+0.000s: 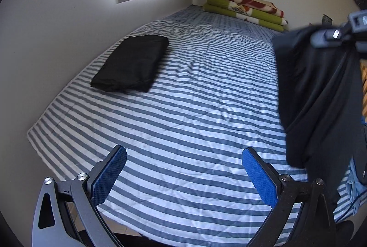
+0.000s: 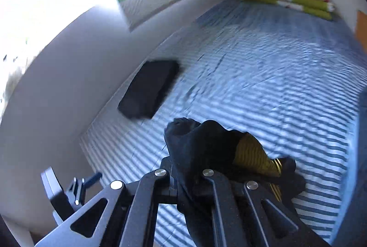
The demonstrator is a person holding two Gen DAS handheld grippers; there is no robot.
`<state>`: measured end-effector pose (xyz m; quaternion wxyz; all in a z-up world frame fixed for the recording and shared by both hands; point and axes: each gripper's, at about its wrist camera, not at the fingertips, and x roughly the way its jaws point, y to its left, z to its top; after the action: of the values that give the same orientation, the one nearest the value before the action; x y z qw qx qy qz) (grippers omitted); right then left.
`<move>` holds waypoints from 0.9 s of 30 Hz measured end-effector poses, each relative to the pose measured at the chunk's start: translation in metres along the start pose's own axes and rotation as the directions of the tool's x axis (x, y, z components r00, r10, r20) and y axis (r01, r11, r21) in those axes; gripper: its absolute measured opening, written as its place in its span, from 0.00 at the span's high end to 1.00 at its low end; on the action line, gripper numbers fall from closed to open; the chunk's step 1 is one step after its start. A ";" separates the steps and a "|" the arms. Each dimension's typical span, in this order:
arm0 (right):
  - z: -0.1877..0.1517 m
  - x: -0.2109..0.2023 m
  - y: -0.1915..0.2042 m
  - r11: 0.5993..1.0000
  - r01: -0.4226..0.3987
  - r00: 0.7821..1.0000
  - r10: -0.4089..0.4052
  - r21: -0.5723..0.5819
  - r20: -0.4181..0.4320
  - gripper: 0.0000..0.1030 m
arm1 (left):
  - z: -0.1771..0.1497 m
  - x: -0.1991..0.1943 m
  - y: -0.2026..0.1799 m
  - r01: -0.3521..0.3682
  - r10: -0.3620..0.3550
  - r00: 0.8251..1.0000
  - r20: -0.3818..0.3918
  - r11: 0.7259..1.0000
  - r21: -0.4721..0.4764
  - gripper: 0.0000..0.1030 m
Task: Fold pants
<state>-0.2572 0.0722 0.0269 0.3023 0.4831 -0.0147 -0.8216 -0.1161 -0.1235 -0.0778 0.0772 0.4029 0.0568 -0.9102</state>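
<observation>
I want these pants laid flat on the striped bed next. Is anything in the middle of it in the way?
Nothing visible: the striped bed is bare mid-way; folded black pants lie by the wall, blankets far off.

Your dark pants (image 2: 201,144) are soft matt cloth, with a ribbed yellow-striped band inside. The striped bedsheet (image 1: 183,109) is thin wrinkly cotton-looking fabric. Gripper pads (image 1: 110,176) look like blue dimpled rubber on matt black plastic arms with shiny metal screws. The folded blankets (image 1: 247,8) look fuzzy.
</observation>
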 end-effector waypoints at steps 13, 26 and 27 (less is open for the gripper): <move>-0.063 -0.002 -0.140 0.949 0.192 0.981 -0.180 0.249 -0.070 0.70 | 0.017 0.018 -0.016 0.043 -0.042 0.999 -0.005 0.997 0.062 0.03; -0.140 0.068 -0.211 0.922 0.248 0.946 -0.164 0.299 -0.279 0.67 | 0.005 0.094 -0.105 0.116 -0.079 0.980 -0.185 0.973 0.201 0.47; -0.143 0.071 -0.205 0.926 0.235 0.947 -0.150 0.294 -0.285 0.78 | 0.004 0.097 -0.102 0.127 -0.090 0.976 -0.197 0.974 0.187 0.62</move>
<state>-0.2666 0.2417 -0.1700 0.1351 0.6276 -0.0625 -0.7642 -0.2026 -0.0330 -0.1425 -0.0190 0.4888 -0.0051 -0.8721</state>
